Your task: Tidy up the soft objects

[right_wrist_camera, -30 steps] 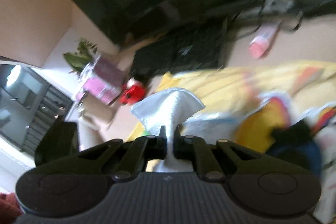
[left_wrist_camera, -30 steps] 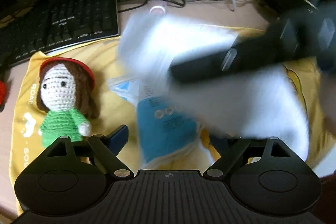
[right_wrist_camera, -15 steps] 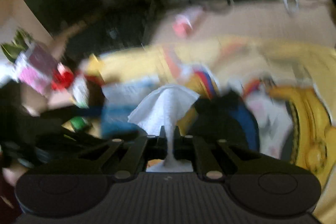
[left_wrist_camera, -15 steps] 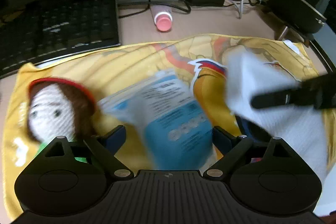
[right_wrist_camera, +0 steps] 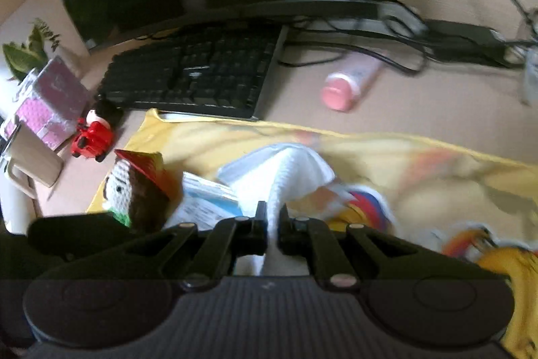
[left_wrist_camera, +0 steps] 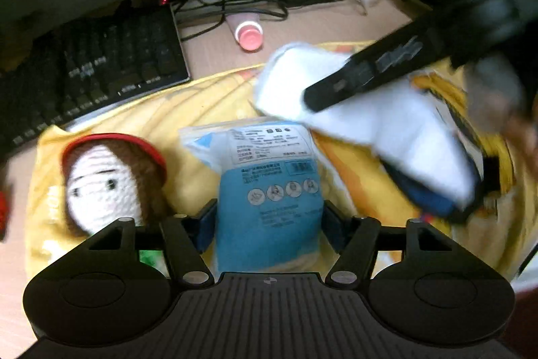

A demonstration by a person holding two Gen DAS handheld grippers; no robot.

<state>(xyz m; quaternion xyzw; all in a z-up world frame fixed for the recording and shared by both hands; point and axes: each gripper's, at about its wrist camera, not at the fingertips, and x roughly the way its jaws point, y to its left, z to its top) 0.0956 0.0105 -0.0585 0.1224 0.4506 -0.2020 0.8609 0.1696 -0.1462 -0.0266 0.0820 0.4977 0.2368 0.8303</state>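
My left gripper [left_wrist_camera: 269, 224] straddles a blue packet [left_wrist_camera: 269, 190] on the yellow cloth [left_wrist_camera: 188, 120], fingers apart. A doll [left_wrist_camera: 107, 184] lies beside it; my right gripper [left_wrist_camera: 312, 98] pinches a white cloth [left_wrist_camera: 386, 123].

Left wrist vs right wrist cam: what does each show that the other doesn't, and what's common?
Left wrist only: the right gripper's black body seen from outside, lying across the white cloth, and the open left gripper straddling the blue packet.

Right wrist only: the red toy car, the pink box, the mug, and the right gripper pinching the cloth.

Both: doll, keyboard, pink-capped tube, yellow printed cloth, cables.
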